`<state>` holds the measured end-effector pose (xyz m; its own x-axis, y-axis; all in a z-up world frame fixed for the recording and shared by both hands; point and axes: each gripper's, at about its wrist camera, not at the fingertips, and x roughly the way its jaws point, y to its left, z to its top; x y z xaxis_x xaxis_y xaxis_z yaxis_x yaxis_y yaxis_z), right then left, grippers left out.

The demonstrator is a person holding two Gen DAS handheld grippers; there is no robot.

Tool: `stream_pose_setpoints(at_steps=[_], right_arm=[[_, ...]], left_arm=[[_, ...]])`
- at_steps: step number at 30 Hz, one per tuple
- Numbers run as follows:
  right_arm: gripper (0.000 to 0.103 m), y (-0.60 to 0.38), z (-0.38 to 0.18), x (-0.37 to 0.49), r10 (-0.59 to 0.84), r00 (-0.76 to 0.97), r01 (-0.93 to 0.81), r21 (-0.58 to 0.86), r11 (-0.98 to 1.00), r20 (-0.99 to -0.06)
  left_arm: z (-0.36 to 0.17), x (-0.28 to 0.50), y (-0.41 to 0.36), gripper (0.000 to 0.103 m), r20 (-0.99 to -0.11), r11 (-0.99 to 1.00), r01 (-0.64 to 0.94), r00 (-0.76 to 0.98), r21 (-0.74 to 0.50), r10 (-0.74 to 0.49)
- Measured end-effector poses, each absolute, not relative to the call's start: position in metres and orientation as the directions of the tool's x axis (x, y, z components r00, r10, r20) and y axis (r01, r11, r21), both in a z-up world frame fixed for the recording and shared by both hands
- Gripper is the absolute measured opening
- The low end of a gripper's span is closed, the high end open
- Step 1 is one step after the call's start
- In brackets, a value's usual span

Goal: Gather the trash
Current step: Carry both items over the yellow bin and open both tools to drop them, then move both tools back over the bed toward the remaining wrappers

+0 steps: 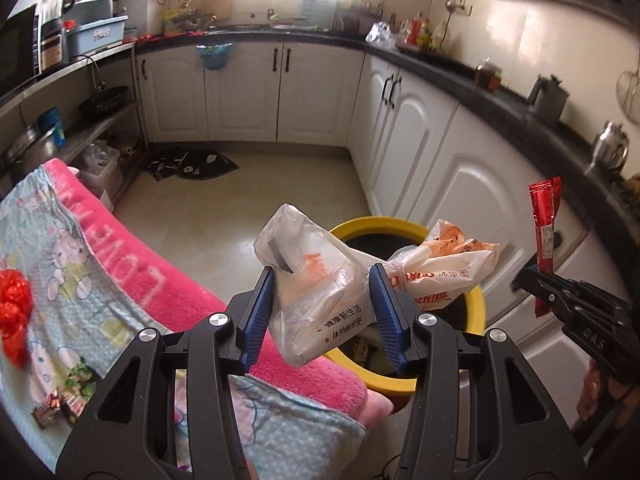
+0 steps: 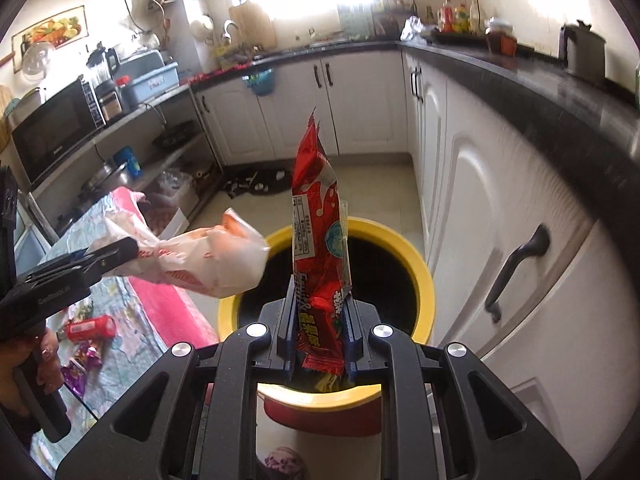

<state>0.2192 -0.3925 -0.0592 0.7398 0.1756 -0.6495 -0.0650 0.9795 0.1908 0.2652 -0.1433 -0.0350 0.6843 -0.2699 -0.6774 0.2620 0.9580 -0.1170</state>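
Left wrist view first: my left claw (image 1: 322, 276) is clamped at a middling width on a crumpled white plastic bag (image 1: 320, 292) with orange print, and the bag hangs over the near rim of the yellow-rimmed trash bin (image 1: 478, 304). Off to the right in that view my right claw (image 1: 538, 280) grips a red snack wrapper (image 1: 545, 224) standing upright.

From the right wrist view, that claw (image 2: 319, 312) is pinched almost closed on the lower part of the wrapper (image 2: 320, 232), which rises above the bin (image 2: 420, 276) opening. The left claw (image 2: 120, 250) comes in from the left with the bag (image 2: 200, 260) stretched toward the rim.

I judge both pieces to be at the drop point, neither yet let go. Something small already lies in the bin's bottom, though it is too dark in there for me to say what.

Plenty is left. On the bed cover (image 1: 52, 216) beside the bin I see a red crumpled bag (image 1: 14, 312) and small dark wrappers (image 1: 54, 402); the right wrist view adds a red packet (image 2: 90, 328) and purple wrappers (image 2: 82, 364). So I am roughly midway through collecting.
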Motion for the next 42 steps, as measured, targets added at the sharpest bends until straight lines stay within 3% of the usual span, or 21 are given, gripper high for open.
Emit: stream_pose_setpoints(at_steps=[9, 25, 36, 42], right_arm=[[0.019, -0.390, -0.088, 0.239, 0.206, 0.688, -0.074, 0.216, 0.974, -0.696], [0.020, -0.399, -0.121, 0.272, 0.220, 0.624, -0.043, 0.248, 0.968, -0.749], [0.049, -0.398, -0.122, 0.275, 0.181, 0.630, -0.006, 0.228, 0.974, -0.755], [0.064, -0.392, -0.106, 0.261, 0.166, 0.671, -0.014, 0.211, 0.977, -0.722]], left_arm=[[-0.056, 0.281, -0.160, 0.041, -0.712, 0.967, 0.252, 0.672, -0.040, -0.205], [-0.078, 0.302, -0.175, 0.044, -0.763, 0.966, 0.256, 0.616, -0.043, -0.197], [-0.073, 0.296, -0.163, 0.060, -0.758, 0.967, 0.242, 0.616, -0.075, -0.213], [-0.054, 0.279, -0.143, 0.085, -0.723, 0.971, 0.209, 0.654, -0.114, -0.225]])
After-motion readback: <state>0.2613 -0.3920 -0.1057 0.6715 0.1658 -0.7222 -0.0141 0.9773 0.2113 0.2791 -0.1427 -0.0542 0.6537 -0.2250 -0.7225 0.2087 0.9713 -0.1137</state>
